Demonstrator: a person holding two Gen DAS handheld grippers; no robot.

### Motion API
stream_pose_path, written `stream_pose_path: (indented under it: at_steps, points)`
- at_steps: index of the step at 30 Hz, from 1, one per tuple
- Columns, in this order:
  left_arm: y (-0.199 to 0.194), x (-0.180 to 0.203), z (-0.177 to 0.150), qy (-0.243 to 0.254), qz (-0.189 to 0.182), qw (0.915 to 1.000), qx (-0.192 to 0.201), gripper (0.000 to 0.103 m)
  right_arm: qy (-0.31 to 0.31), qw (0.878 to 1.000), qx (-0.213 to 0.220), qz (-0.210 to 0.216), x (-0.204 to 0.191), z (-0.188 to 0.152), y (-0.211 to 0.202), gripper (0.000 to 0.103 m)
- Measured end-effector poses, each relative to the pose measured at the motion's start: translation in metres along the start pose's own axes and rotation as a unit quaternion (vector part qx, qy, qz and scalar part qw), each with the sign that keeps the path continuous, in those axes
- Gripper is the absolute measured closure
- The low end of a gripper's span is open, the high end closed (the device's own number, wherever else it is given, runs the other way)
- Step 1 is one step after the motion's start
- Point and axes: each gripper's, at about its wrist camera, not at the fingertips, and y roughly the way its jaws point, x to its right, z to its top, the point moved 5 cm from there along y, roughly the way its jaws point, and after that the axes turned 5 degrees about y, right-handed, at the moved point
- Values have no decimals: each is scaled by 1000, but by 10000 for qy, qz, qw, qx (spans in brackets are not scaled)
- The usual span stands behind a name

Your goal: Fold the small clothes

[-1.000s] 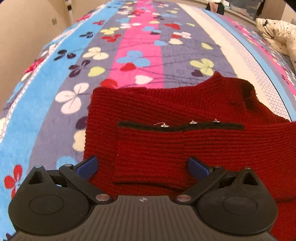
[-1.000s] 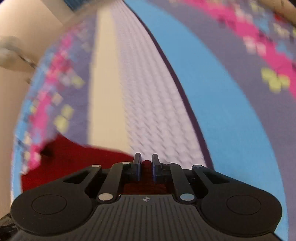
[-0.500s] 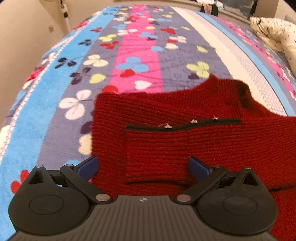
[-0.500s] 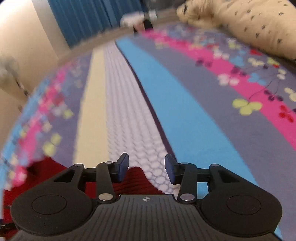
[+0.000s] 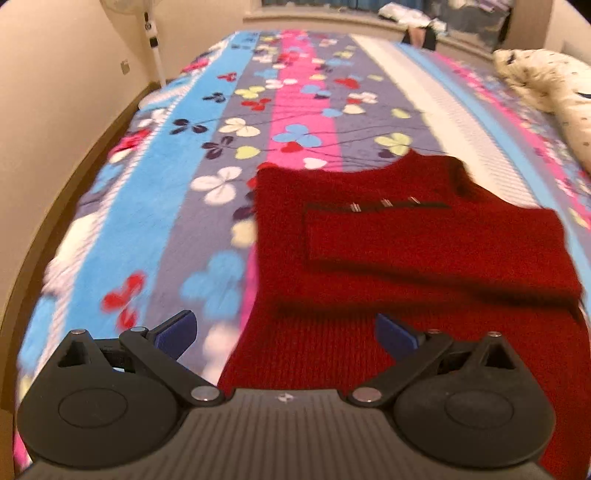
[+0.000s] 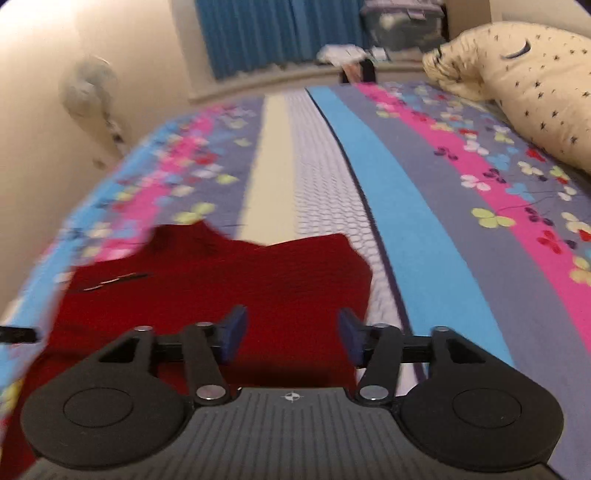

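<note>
Both sets of fingers spread, gripping nothing: left gripper [image 5: 284,330], right gripper [image 6: 291,334]. Risk: dragging folded sleeve [image 5: 424,243] off red sweater [image 6: 229,284], undoing fold.

A red knitted sweater [image 5: 424,258] lies flat on a striped, flower-patterned fleece blanket [image 5: 184,184] spread over the bed, with a sleeve folded across its chest. A cream pillow with dark star marks [image 6: 517,85] sits on the blanket's far right, well apart from the sweater. A white standing fan [image 5: 151,33] stands beyond the bed's left edge, against the wall.
</note>
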Motion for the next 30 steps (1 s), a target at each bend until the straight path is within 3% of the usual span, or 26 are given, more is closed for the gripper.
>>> stream_pose_path:
  at_steps: [3,5,10,14,19,30]
  points:
    - [-66,-5,-56,72,119,9999,44,0,-212,9996,22,186,-21,-47,-95,21]
    - [-109,-4,-99,114,140,9998,-4,0,-522,9985,-23,185,-41,-81,-149,20]
    - [-192,5,-181,115,186,9997,-103,0,-1155,9932,9,120,-85,-143,-238,12]
    - [-235,10,-223,-147,18,9999,-73,0,-1167,9930,42,158,-98,-169,-280,11]
    - [-272,19,-257,-136,142,9997,118,0,-1257,9919,72,173,-105,-198,-321,11]
    - [-298,38,-293,-34,203,9998,77,0,-1315,9910,96,211,-105,-222,-359,10]
